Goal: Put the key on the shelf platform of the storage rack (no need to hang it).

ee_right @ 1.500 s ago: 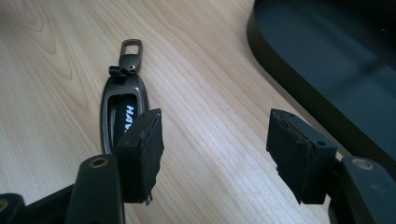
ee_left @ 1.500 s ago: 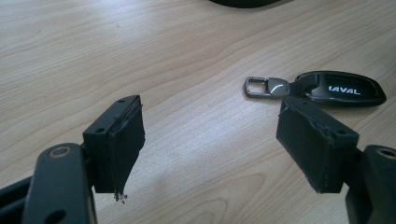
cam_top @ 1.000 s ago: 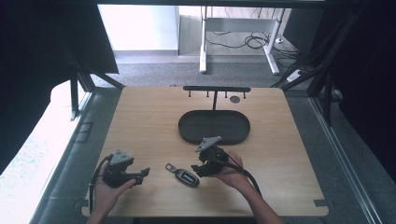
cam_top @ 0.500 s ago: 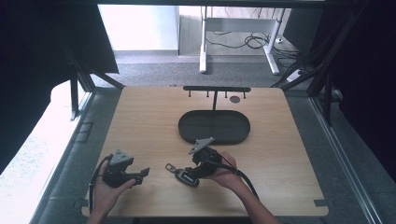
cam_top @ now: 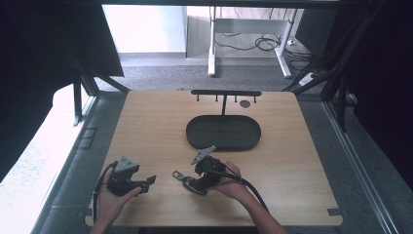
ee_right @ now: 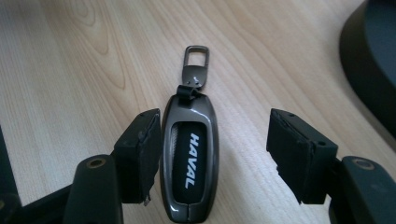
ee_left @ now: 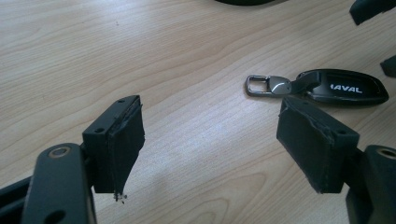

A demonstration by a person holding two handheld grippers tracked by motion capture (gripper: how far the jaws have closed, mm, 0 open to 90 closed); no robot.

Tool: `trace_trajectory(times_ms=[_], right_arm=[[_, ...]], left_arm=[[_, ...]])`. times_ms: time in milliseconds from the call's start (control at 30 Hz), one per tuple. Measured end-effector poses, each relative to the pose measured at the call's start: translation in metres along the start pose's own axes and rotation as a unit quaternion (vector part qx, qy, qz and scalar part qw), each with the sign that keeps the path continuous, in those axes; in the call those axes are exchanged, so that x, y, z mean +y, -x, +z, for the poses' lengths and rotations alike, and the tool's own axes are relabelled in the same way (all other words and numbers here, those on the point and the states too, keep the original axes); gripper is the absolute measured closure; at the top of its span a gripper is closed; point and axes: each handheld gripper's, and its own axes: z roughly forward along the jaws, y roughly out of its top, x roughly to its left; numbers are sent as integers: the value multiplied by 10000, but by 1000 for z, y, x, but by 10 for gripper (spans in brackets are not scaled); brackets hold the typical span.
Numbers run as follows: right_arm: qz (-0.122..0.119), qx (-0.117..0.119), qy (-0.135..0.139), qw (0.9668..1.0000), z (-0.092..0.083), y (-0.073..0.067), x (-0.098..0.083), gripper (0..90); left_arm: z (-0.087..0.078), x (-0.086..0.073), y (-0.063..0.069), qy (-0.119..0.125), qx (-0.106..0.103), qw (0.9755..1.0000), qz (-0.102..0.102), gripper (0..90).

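Fingers spread on right gripper [ee_right: 210, 156], straddling key fob [ee_right: 189, 161] | left gripper [ee_left: 210, 149] spread; fob at 1 o'clock | table [cam_top: 146, 122]

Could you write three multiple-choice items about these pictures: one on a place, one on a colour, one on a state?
1. Where does the key fob lie?
A. in the tray
B. on the table, between the jaws of the right gripper
C. hung on the rack

2. What colour is the tray?
A. black
B. white
C. red

3. How is the left gripper?
A. shut on the fob
B. open, holding nothing
C. shut on the tray

Key: 1 B, the right gripper view shows the fob on the wood of the table with a jaw on each side of it; 2 A, the oval tray looks black in the high view; 3 B, the left gripper view shows its jaws wide apart over bare wood.
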Motion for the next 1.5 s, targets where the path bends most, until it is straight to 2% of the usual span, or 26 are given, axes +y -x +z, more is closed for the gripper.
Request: trace_trajectory(times_ms=[567,1133,1500], right_arm=[[-161,166,-343,9991,23,-13,2,357],[-256,82,-771,9967,44,-18,0,351],[-204,121,-817,9964,47,-16,-1,356]], left_arm=[[-1,0,0,10,-4,10000,-12,234],[0,0,0,0,-7,10000,-25,234],[0,0,0,-25,-16,10000,-16,233]])
